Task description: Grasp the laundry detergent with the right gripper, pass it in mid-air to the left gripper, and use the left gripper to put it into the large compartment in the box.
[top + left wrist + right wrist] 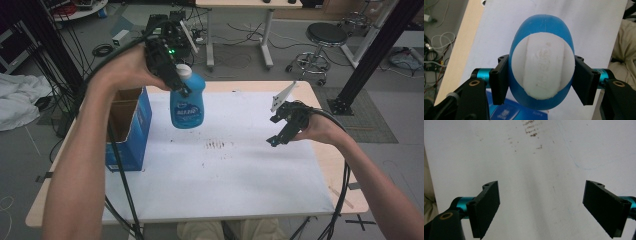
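Note:
A blue dish-soap bottle (187, 102) with a white cap hangs in the air above the table's left half. My left gripper (176, 75) is shut on its neck, just under the cap. In the left gripper view the bottle (541, 72) is seen from above, its white cap between the two black pads (500, 80), which press on its sides. My right gripper (280, 127) is over the right part of the white mat (225, 165), open, its jaws wide apart. In the right gripper view the gripper (546, 207) has just the stained mat (536, 170) between its pads.
An open blue cardboard box (127, 127) stands at the table's left edge, below the raised bottle. Dark smudges (219, 146) mark the mat's middle. Black cables trail from both grippers over the table's front edge. A stool (324, 40) and another table stand behind.

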### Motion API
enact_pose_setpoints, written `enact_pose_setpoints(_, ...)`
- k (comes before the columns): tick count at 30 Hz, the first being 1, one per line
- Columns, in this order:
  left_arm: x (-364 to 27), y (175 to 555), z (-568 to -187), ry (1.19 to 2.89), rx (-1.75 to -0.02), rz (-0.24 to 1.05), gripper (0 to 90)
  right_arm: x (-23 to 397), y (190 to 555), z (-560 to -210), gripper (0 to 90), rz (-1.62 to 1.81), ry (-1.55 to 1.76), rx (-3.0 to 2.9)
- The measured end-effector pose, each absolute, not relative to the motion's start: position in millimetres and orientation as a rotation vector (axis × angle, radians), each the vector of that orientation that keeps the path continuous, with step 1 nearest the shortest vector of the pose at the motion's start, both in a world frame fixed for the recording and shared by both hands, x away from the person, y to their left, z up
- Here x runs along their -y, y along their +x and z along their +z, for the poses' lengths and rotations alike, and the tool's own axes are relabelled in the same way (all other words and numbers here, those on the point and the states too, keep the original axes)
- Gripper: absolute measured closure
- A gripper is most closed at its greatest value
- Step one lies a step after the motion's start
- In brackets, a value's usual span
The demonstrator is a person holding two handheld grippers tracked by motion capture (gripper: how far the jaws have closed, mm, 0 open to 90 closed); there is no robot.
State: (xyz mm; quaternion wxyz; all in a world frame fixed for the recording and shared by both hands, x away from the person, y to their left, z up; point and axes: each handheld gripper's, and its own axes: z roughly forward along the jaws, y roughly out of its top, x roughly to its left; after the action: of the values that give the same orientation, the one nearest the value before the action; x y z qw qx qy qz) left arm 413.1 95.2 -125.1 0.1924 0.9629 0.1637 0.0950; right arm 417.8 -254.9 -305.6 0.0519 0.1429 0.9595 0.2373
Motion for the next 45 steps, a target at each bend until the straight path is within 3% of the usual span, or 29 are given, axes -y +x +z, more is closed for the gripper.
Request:
enact_pose_setpoints(10,-150.0,416.7,-92.5,2.659,-0.620,0.309,37.7,272.0,417.0,-311.9,13.4,0.652,0.514,-2.901)
enact_pose_setpoints(22,-210.1,414.7,-84.0,2.641,-0.784,0.354,37.7,282.9,417.5,-318.8,13.4,0.624,0.570,-2.883)
enact_pose_setpoints(45,-261.6,406.2,-121.1,2.650,-0.940,0.335,37.7,282.5,417.4,-328.8,13.4,0.610,0.604,-2.881)
